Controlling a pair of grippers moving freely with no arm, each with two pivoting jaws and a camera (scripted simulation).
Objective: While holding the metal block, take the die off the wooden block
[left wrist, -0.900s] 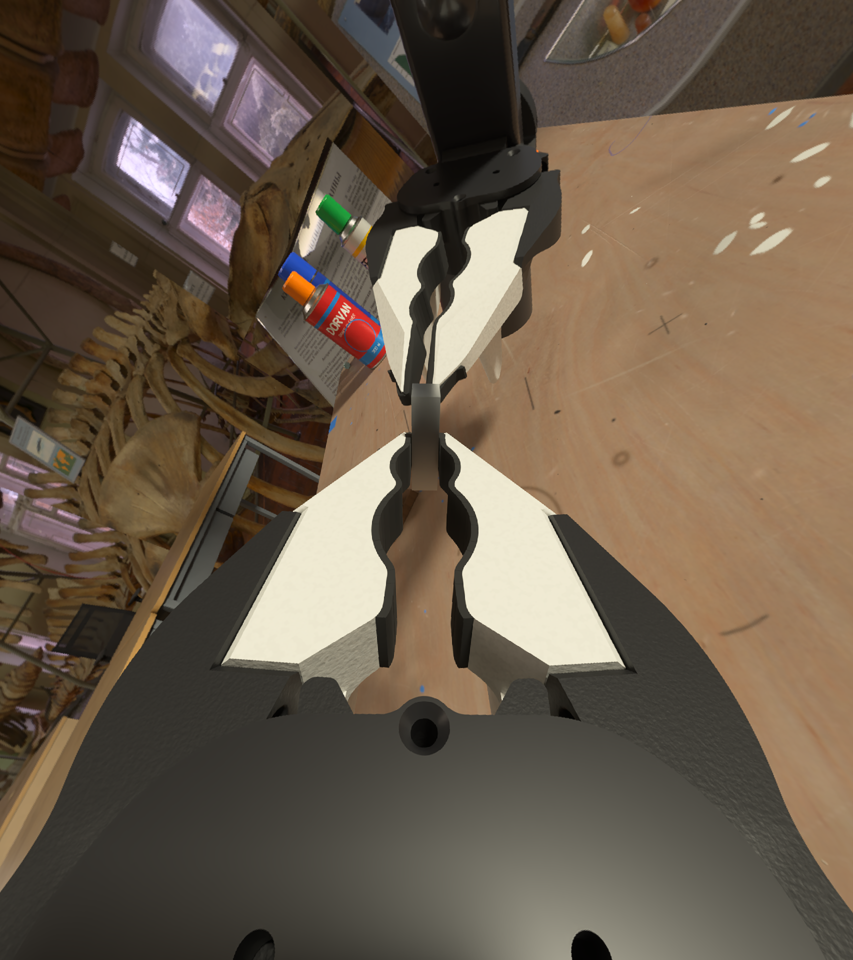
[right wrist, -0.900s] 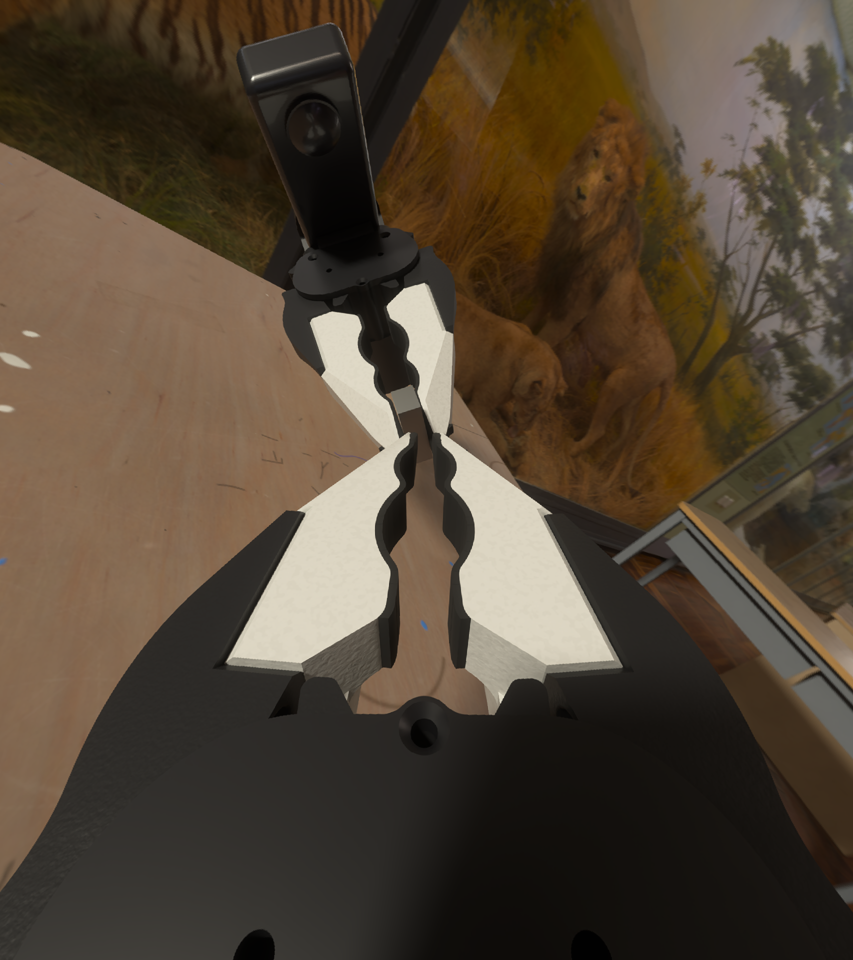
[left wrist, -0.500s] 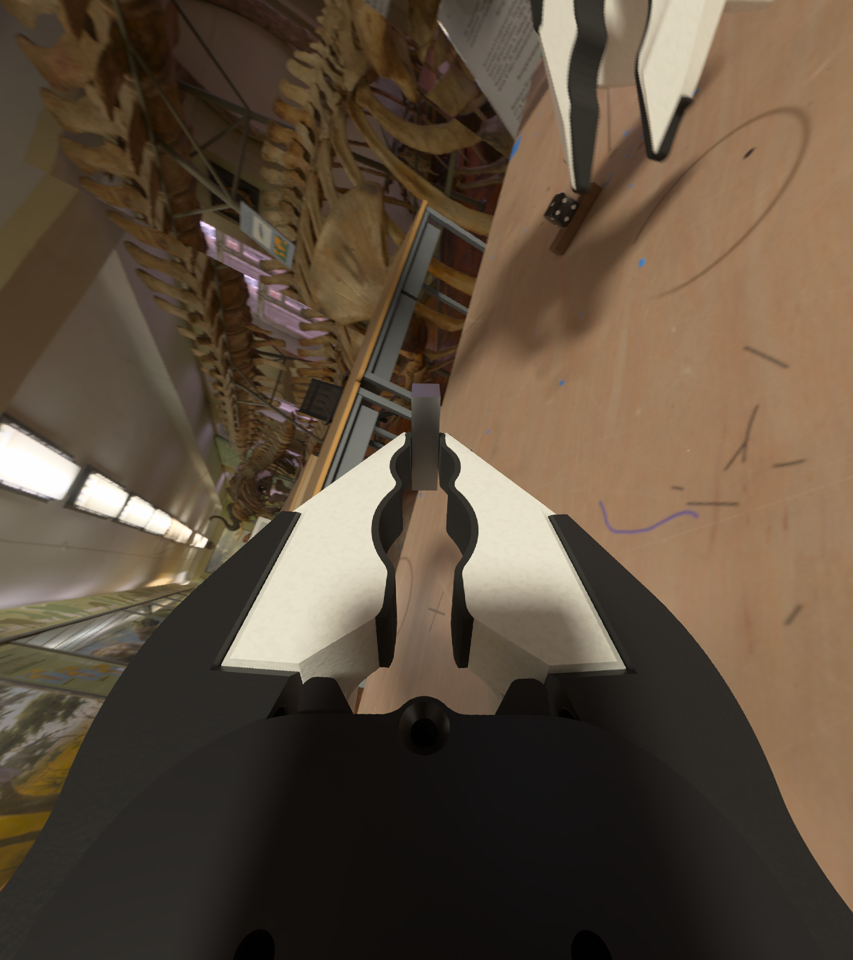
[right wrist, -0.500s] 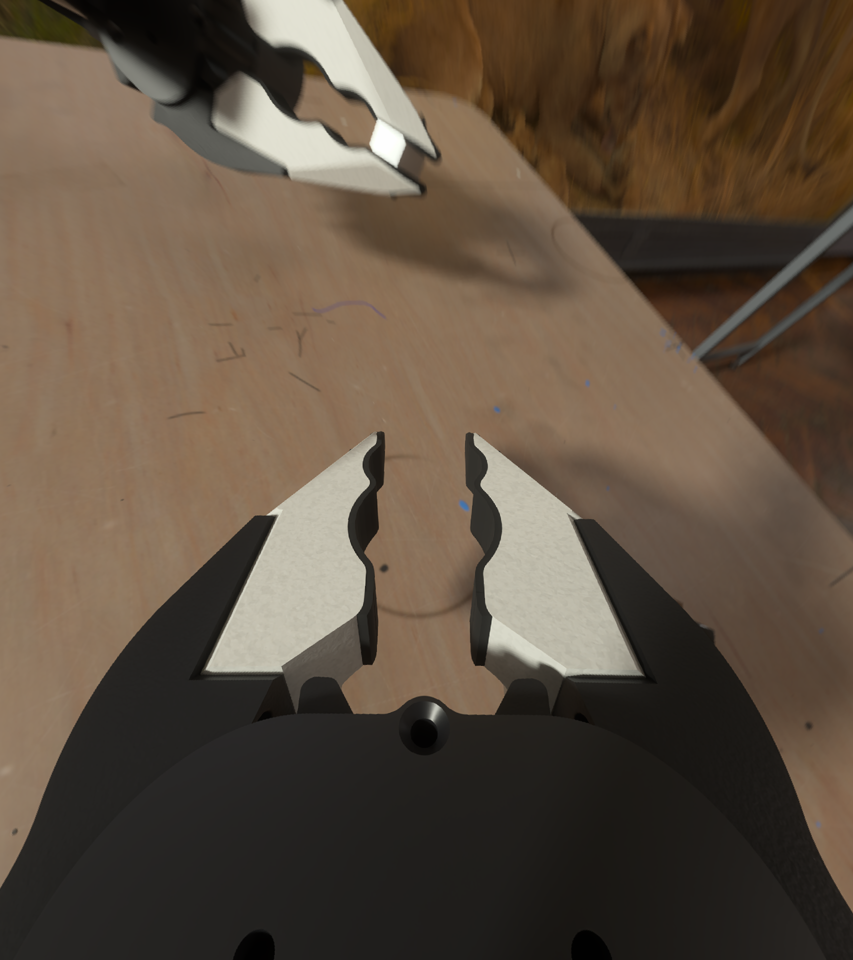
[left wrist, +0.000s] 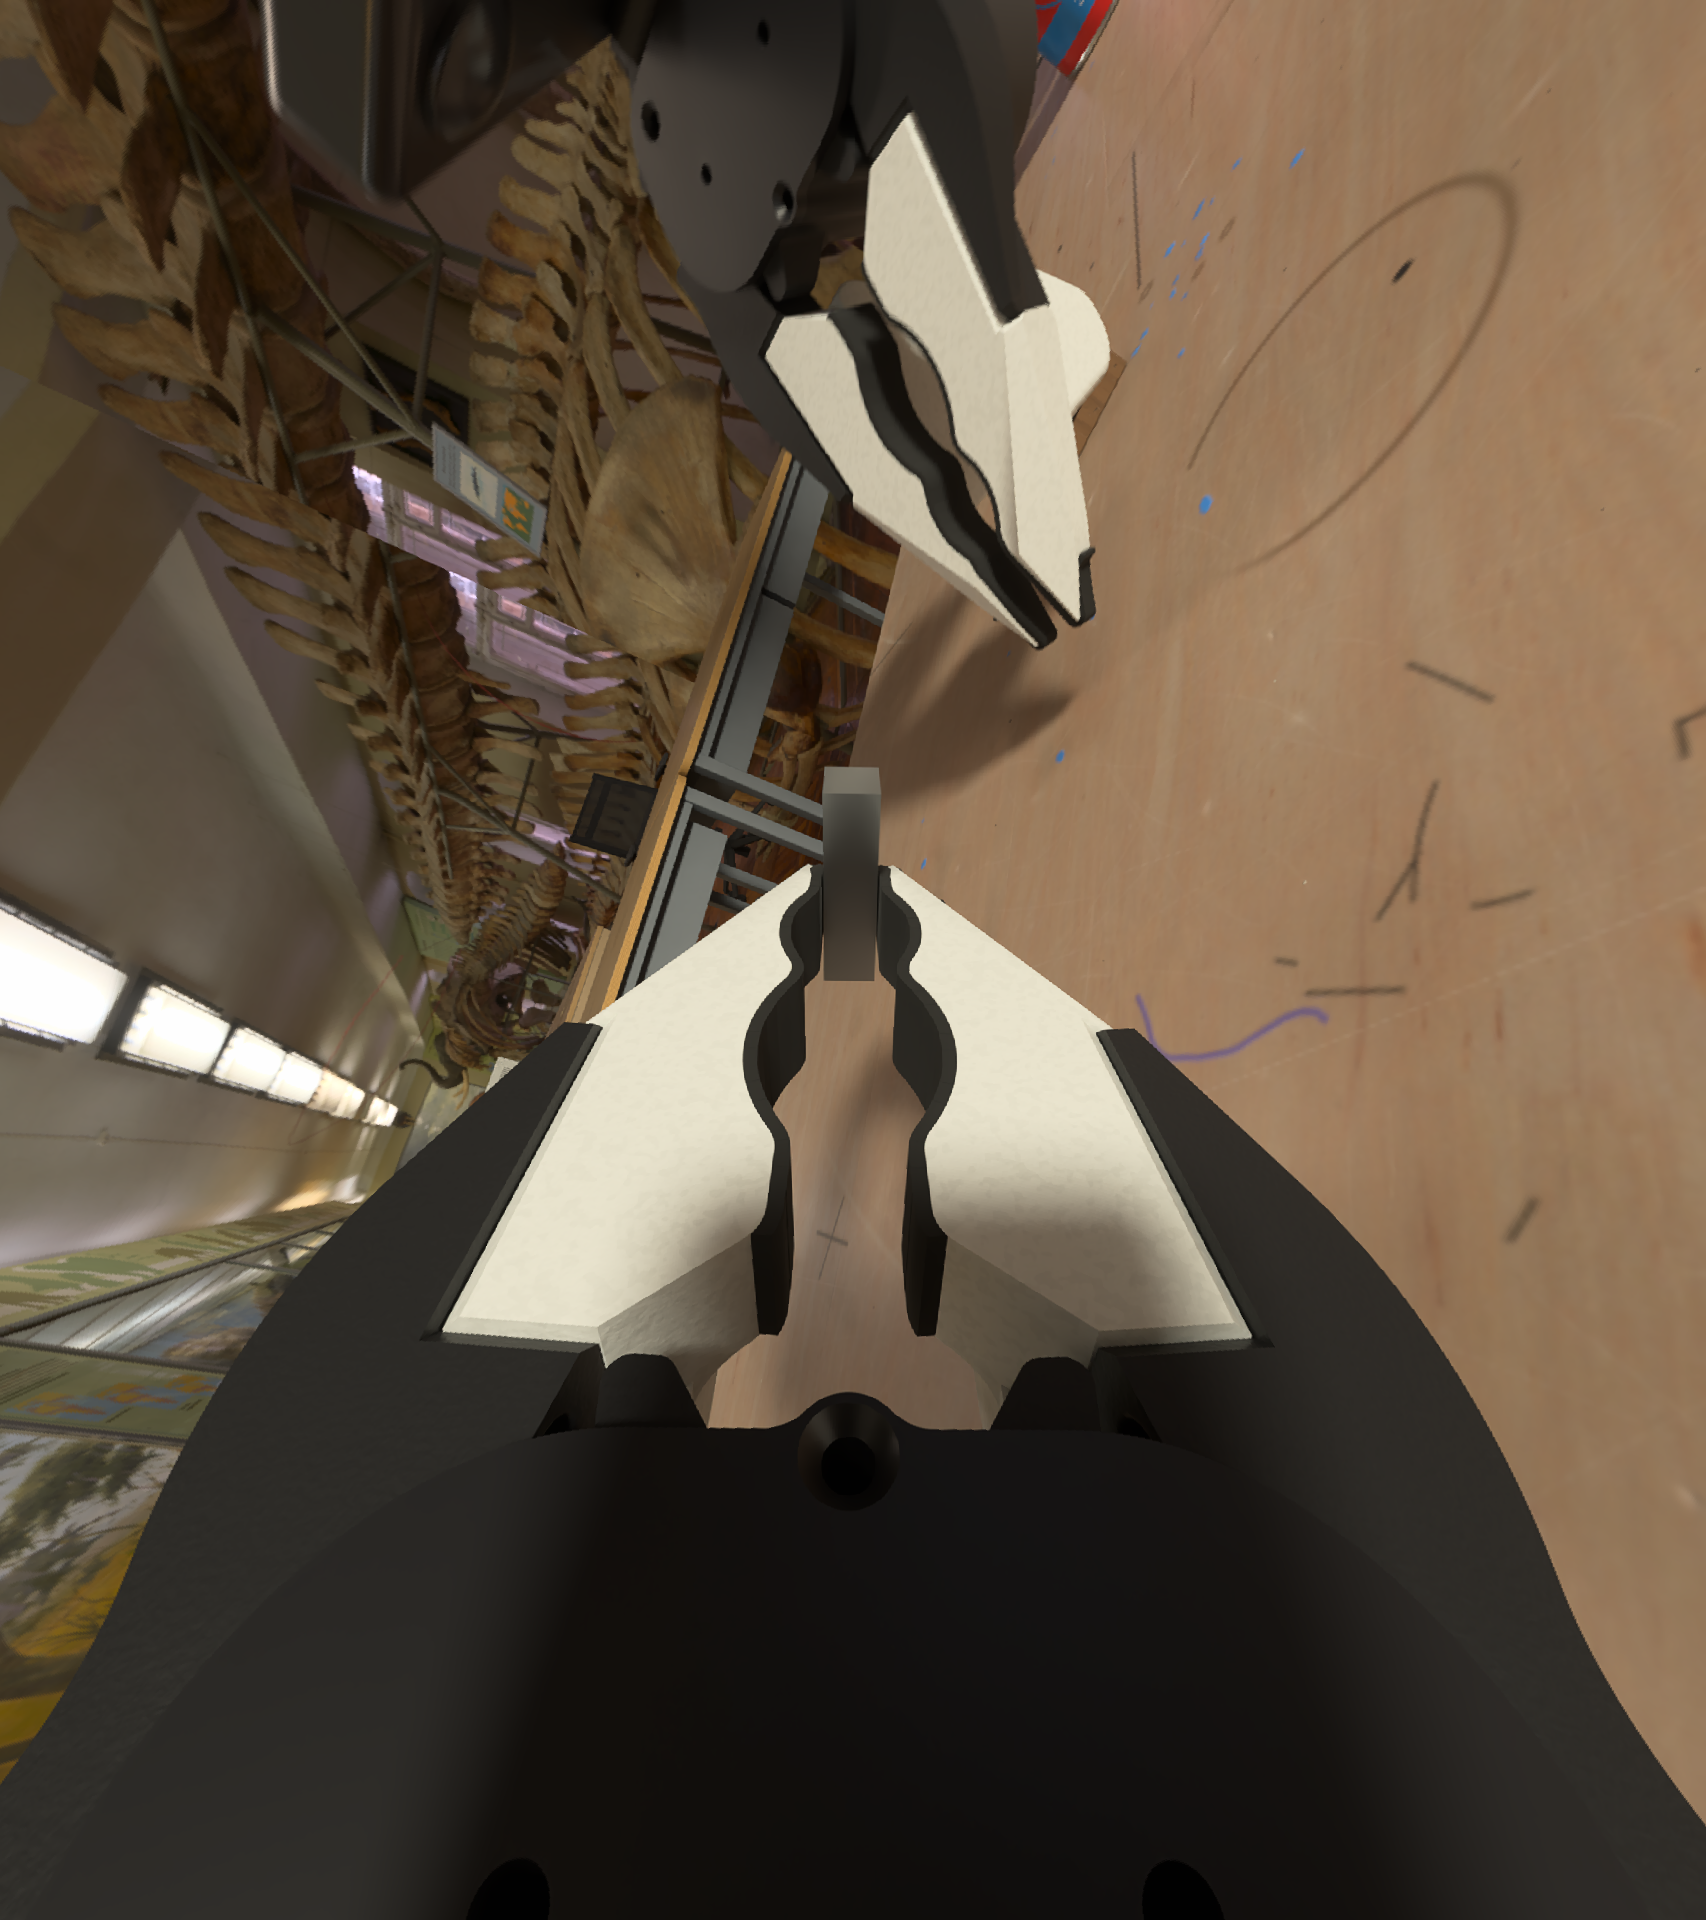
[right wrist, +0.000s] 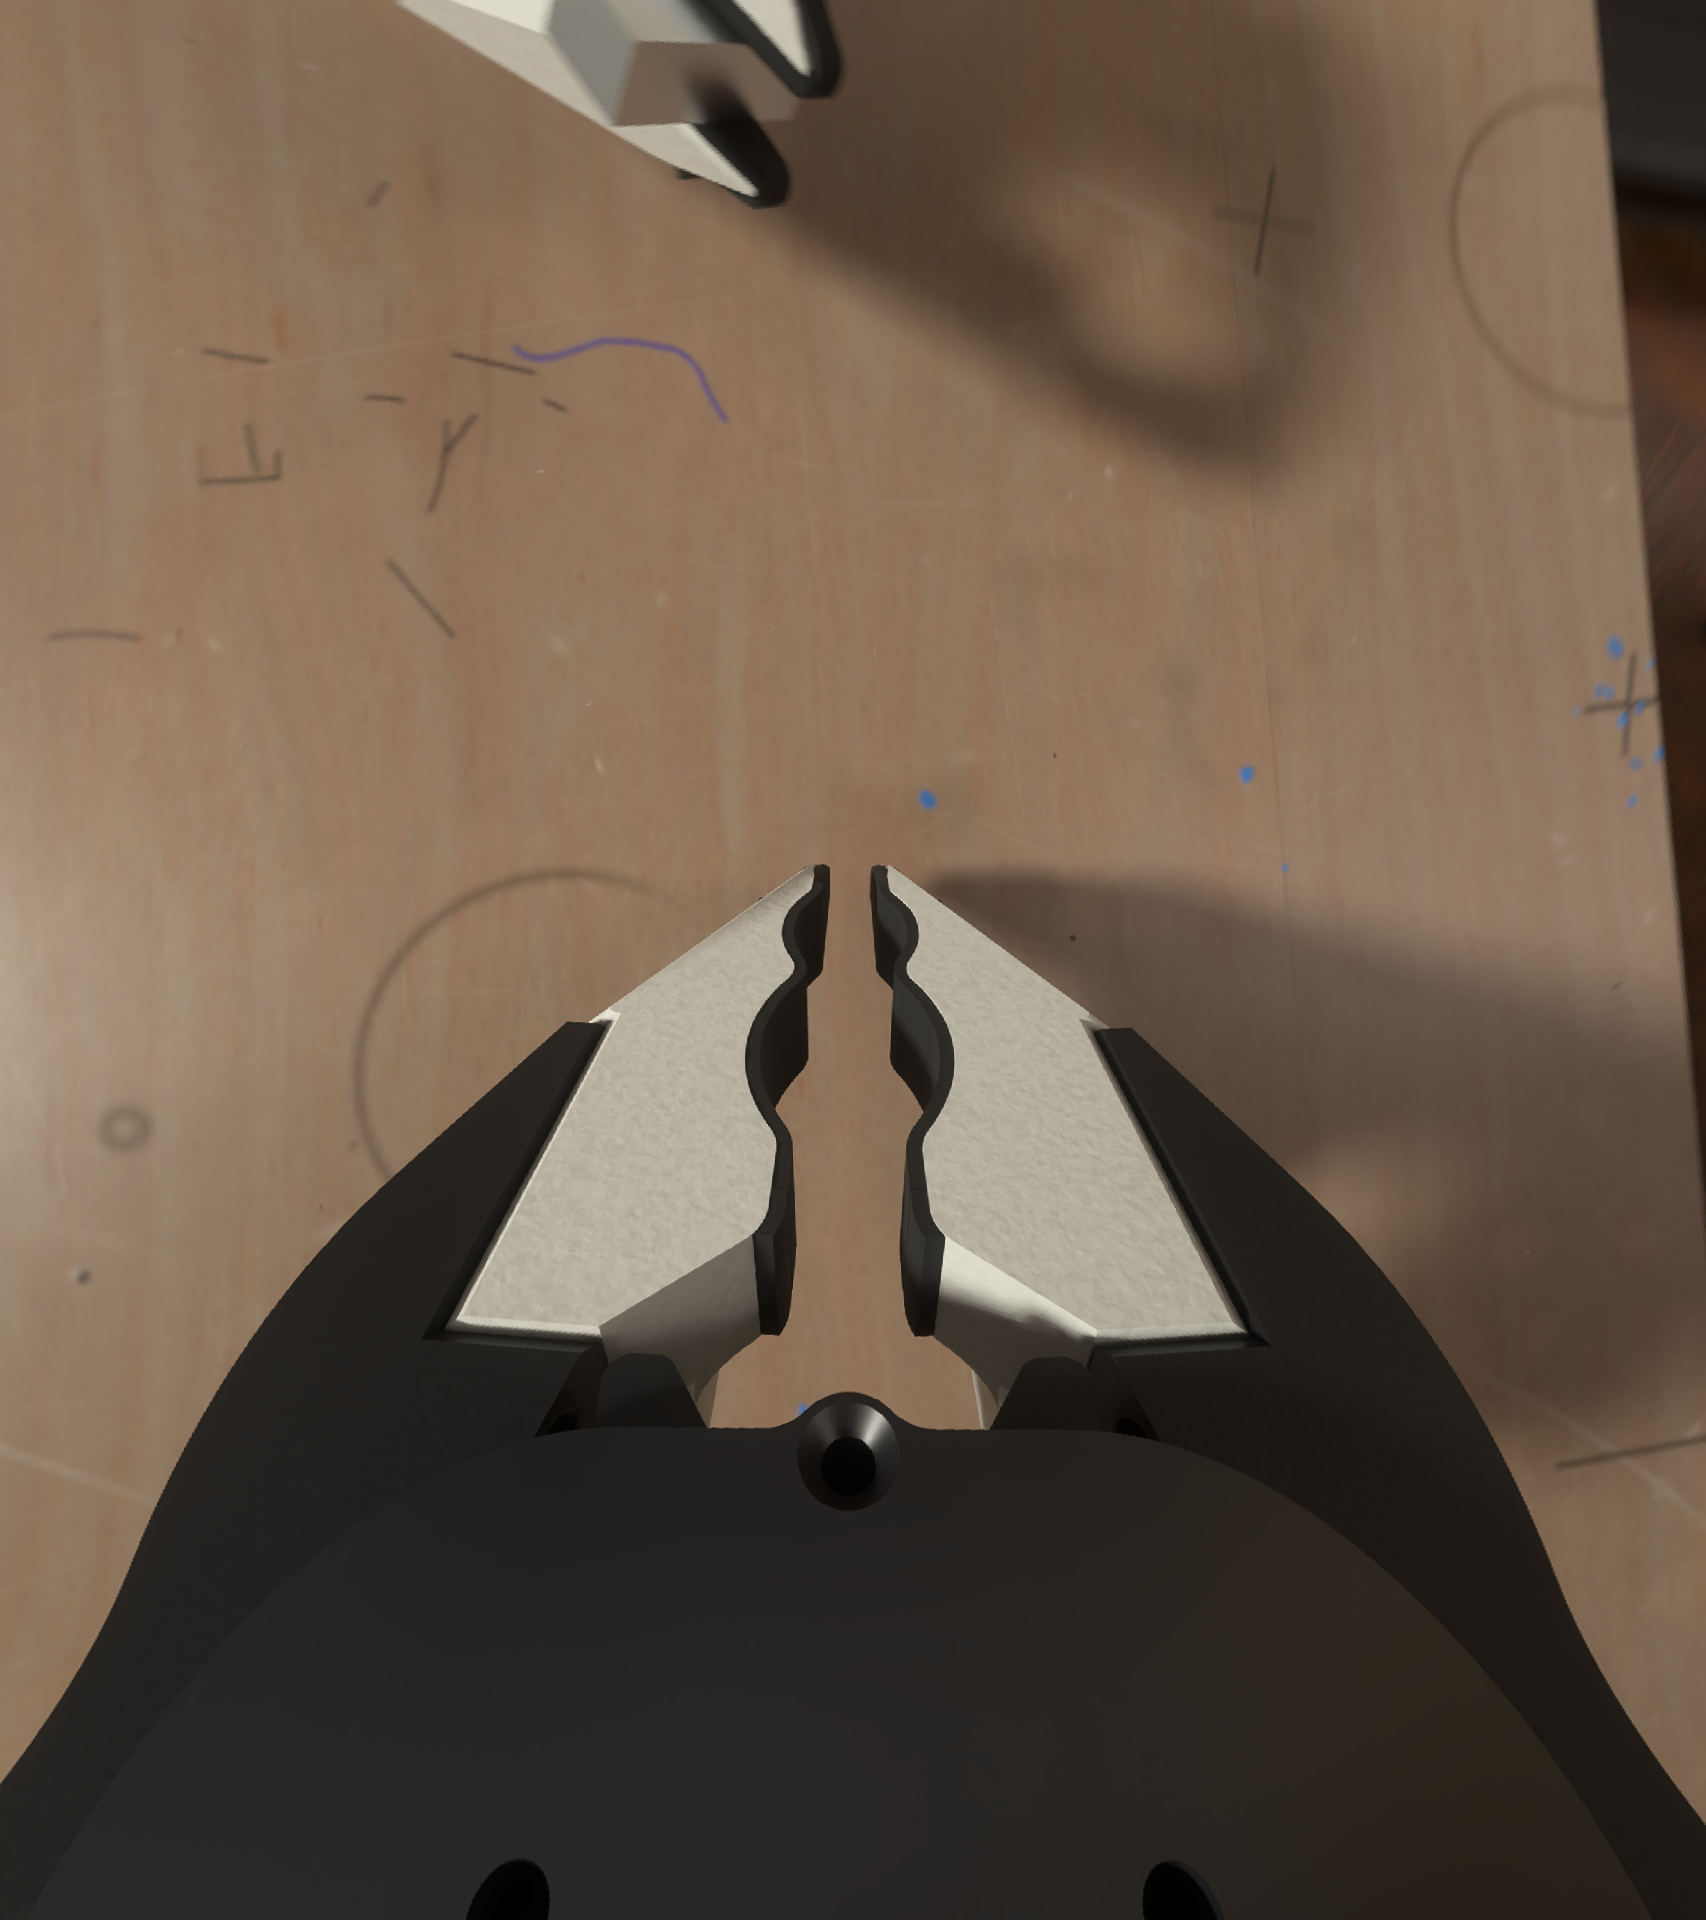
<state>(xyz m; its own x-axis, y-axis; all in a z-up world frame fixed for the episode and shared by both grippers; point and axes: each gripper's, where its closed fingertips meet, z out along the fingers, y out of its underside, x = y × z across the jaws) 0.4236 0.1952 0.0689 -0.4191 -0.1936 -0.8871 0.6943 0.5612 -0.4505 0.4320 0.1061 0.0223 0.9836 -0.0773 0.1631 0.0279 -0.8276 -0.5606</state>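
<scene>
My left gripper is shut on the small grey metal block and holds it above the wooden table. It also shows at the top of the right wrist view with the metal block in it. My right gripper points down at bare table; its fingers are drawn together to a narrow slit with nothing between them. In the left wrist view it hangs over the table beyond the metal block. A brown sliver of the wooden block shows behind it. The die is hidden.
The table's edge runs down the right of the right wrist view, with dark floor beyond. Pencil marks and drawn circles cover the tabletop. Part of a red spray can shows at the far end.
0.9 s ago both grippers held the metal block. The right gripper let go, opened and moved off; its fingers have now closed to a slit. The left gripper turned away with the block.
</scene>
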